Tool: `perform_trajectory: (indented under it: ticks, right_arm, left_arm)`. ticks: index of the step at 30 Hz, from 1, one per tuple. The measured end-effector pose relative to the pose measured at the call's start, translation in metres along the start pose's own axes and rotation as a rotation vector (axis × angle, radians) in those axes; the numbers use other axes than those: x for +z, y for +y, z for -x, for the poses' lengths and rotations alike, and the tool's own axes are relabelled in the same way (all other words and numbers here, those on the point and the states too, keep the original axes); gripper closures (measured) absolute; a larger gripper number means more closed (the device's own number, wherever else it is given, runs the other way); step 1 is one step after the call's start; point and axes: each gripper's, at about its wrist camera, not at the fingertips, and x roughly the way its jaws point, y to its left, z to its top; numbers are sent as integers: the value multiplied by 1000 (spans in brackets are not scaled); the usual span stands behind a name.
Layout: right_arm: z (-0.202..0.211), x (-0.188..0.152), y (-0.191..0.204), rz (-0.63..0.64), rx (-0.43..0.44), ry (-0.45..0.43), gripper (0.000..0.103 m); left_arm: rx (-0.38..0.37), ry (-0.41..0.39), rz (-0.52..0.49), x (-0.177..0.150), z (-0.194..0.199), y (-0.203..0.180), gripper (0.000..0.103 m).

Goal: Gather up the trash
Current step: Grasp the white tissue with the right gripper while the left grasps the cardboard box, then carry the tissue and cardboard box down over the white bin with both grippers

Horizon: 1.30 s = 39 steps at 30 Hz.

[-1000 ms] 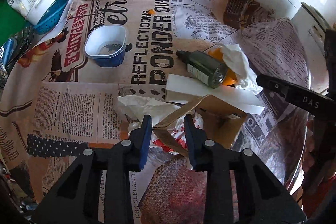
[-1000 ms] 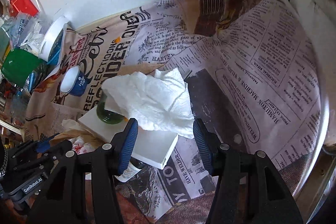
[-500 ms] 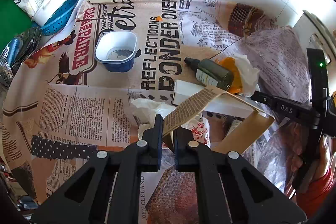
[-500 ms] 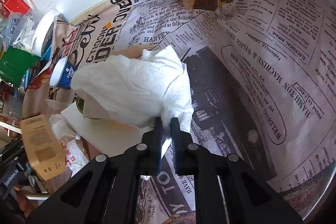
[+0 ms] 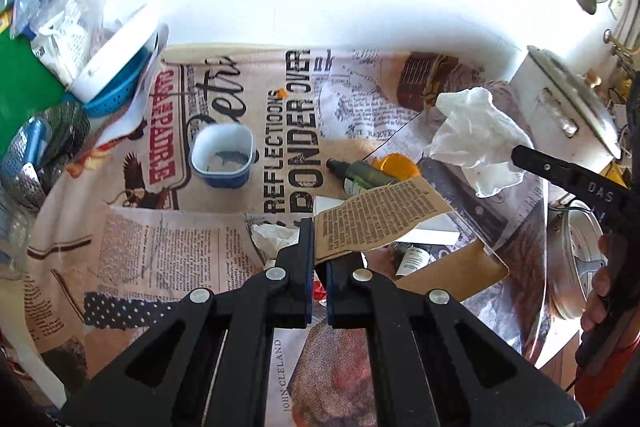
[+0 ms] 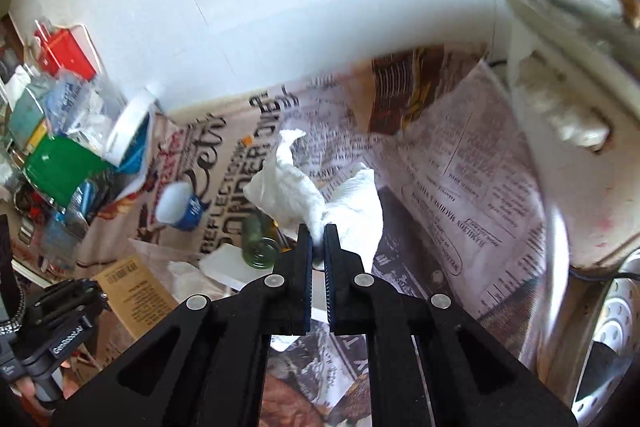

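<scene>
My left gripper [image 5: 318, 227] is shut on the edge of a brown cardboard box [image 5: 380, 223] with printed text and holds it lifted over the table; the box also shows in the right wrist view [image 6: 132, 291]. My right gripper [image 6: 318, 231] is shut on a crumpled white paper towel [image 6: 296, 191] and holds it in the air; the towel shows in the left wrist view [image 5: 476, 143]. On the newspaper-covered table lie a green glass bottle [image 5: 364, 175], an orange lid [image 5: 394, 163], a flat white box [image 5: 428, 233], a white tissue [image 5: 272, 233] and a small white bottle [image 5: 414, 257].
A blue and white cup [image 5: 222, 159] stands left of the bottle. A blue colander [image 5: 116, 87], a green container [image 6: 60, 163] and bags crowd the left side. A white bin with a lid [image 5: 560, 107] and a metal pot [image 5: 580, 267] stand at the right.
Both grippers closed, the left on the cardboard box, the right on the paper towel. Both rose and lifted their loads off the table, uncovering the bottle and orange lid.
</scene>
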Motion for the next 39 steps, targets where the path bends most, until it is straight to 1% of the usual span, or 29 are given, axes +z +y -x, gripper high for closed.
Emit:
perform_trajectory:
  ticks: [4,9,12,16,20,27,33,39]
  right_arm:
    - [31,-10,18,-15,-27,-70,98]
    - [66,-36,39,-57,-74,-131,98]
    - [83,-55,51,-82,-93,-153,98]
    - [100,-74,62,-98,-102,-153,98]
    - [112,-90,71,-93,-100,-142,98]
    - [136,-124,73,-58,-46,-134,98]
    - [172,-164,64,10,10,-122,98]
    - [209,-210,49,47,33,-97,98]
  left_arm:
    - [-37,-35,-44,-1,25,6,100]
    - [-76,-65,-113,-8,52,15,100]
    - [-96,-67,-144,-18,65,18,100]
    - [-102,-52,-167,-32,74,16,100]
    - [-109,-44,-162,-50,87,12,100]
    - [-75,-55,-127,-85,114,-7,100]
    - [-28,-81,-55,-134,148,-36,101]
    - [-14,-70,-3,-188,171,-67,102]
